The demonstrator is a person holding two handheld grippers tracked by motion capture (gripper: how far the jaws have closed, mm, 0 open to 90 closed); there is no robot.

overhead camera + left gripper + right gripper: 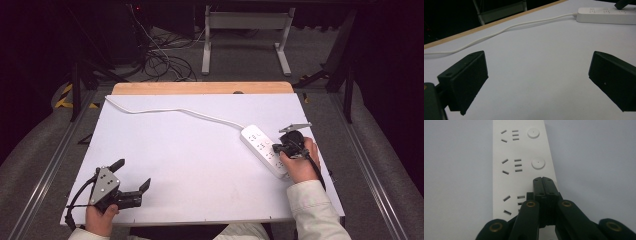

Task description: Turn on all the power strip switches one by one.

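Right gripper (543, 180) clenched, tips over power strip (519, 165) | left gripper (134, 175) released, near table (200, 150) front edge | white cord (175, 111) trails away

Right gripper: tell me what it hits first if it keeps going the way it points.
Probably the white power strip. The right gripper, jaws shut, points down at the strip's near end, by the switch-button column; whether it already touches is unclear.
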